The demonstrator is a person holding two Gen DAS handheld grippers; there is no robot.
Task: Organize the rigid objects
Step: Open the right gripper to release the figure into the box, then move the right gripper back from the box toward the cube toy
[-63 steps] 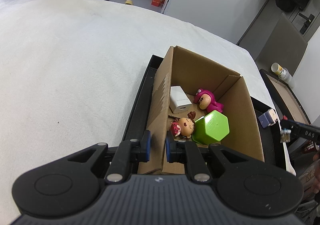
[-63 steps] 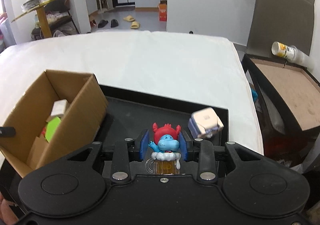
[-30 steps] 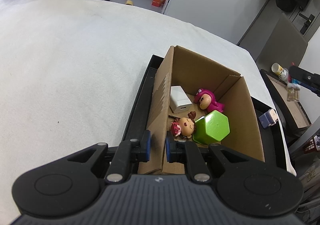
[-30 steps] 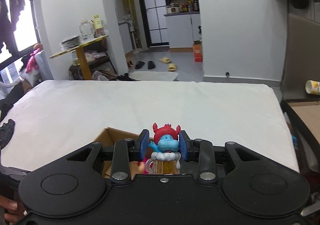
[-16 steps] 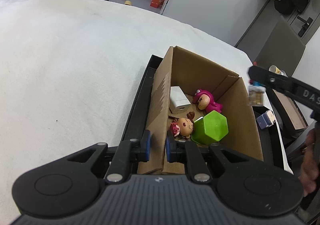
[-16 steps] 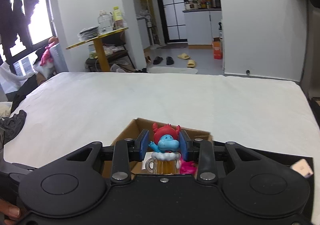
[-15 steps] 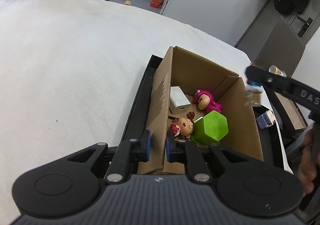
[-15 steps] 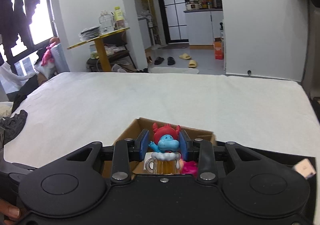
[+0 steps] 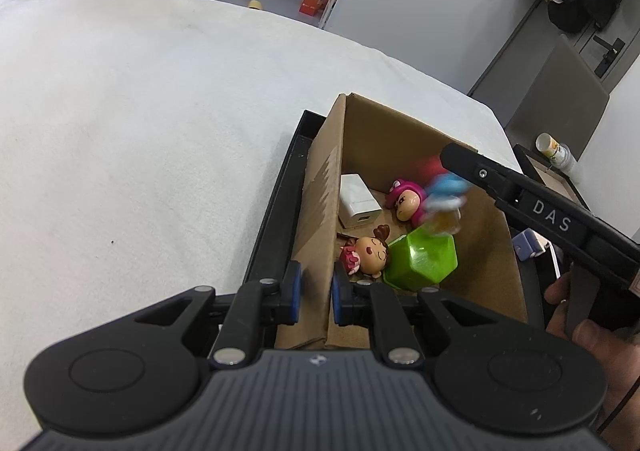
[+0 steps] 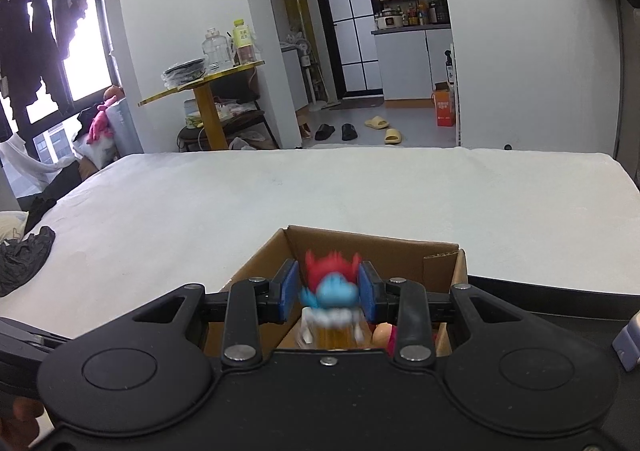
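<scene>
My left tongs [image 9: 313, 291] pinch the cardboard box [image 9: 492, 251] wall to steady it; my right tongs [image 10: 329, 292] are opening over it. The blurred blue figurine [image 10: 330, 301] sits between them, apparently dropping inside.

The near wall of the cardboard box [image 9: 400, 139] is clamped between the blue pads of the left tongs [image 9: 313, 289]. Inside are seen a white charger [image 9: 359, 206], a pink figure [image 9: 407, 199], a girl figurine [image 9: 366, 251] and a green hexagonal block [image 9: 422, 259]. Over the box, a blurred blue-and-red figurine [image 9: 446, 197] is seen at the opening right tongs [image 9: 454, 165]. The box stands in a black tray [image 9: 276, 211] on a white bed [image 9: 140, 111].
</scene>
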